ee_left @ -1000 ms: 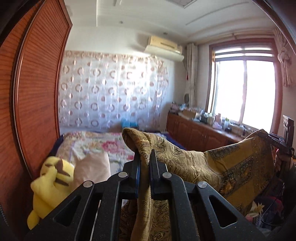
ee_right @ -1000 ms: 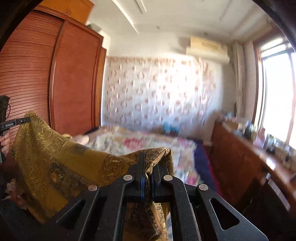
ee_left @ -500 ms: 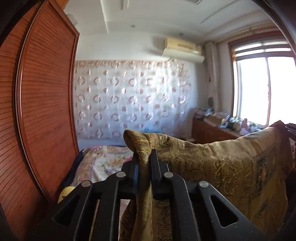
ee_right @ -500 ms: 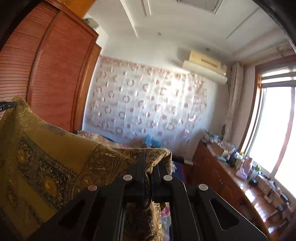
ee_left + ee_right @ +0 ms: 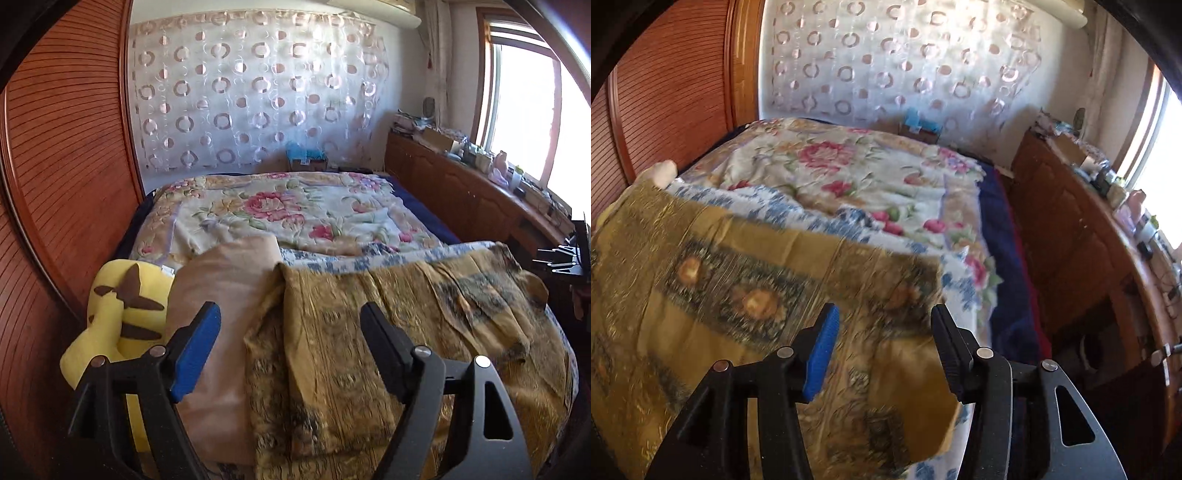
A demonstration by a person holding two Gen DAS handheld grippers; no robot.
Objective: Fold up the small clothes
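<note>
The golden patterned cloth (image 5: 388, 332) lies spread on the near end of the bed (image 5: 295, 206). The left gripper (image 5: 290, 325) and the right gripper (image 5: 882, 325) have just been opening; both jaws stand spread above the cloth, pinching nothing. A pink pillow (image 5: 225, 295) hides part of the yellow plush toy (image 5: 122, 314) beside the cloth.

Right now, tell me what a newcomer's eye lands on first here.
The gold cloth lies spread over the near end of the bed, released: both the left gripper and right gripper have just opened above it. A yellow plush sits at the bed's left, by the wardrobe.
</note>
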